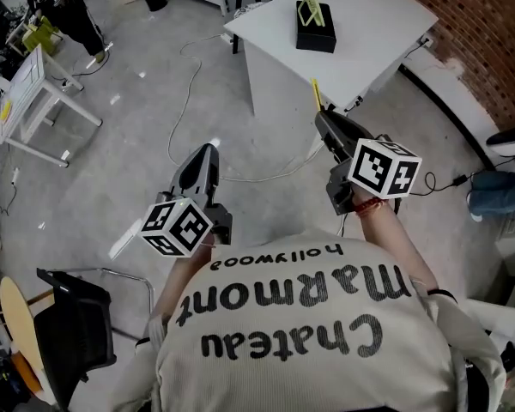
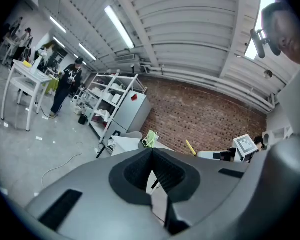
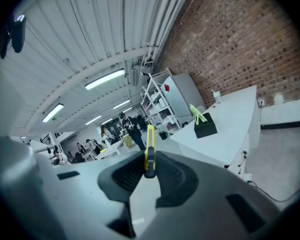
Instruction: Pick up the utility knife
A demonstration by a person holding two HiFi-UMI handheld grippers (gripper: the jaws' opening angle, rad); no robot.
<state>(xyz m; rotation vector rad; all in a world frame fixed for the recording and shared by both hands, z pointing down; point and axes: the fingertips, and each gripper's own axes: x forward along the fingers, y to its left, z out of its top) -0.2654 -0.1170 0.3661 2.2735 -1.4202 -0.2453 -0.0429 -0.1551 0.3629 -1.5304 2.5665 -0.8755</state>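
The utility knife point(image 3: 149, 151) is no longer on the table point(image 1: 373, 20). It is pinched between the jaws of the right hand-held gripper point(image 3: 150, 170), which are closed on its dark lower end. Its yellow body sticks out past the jaw tips. In the head view the knife point(image 1: 315, 93) is in the air by the table's near edge, clear of the top. Its long axis runs on from the right hand-held gripper point(image 1: 320, 117) toward the table.

The left hand-held gripper point(image 1: 208, 150) is well off to the left of the table, over the floor. Its gripper view point(image 2: 151, 155) shows the jaws together at the tips with nothing between them.

A black holder point(image 1: 316, 33) with a green piece in it stands farther back on the table.

The pick-up looks done. What matters next is likely that the right hand's grip stays firm on the knife's narrow end.
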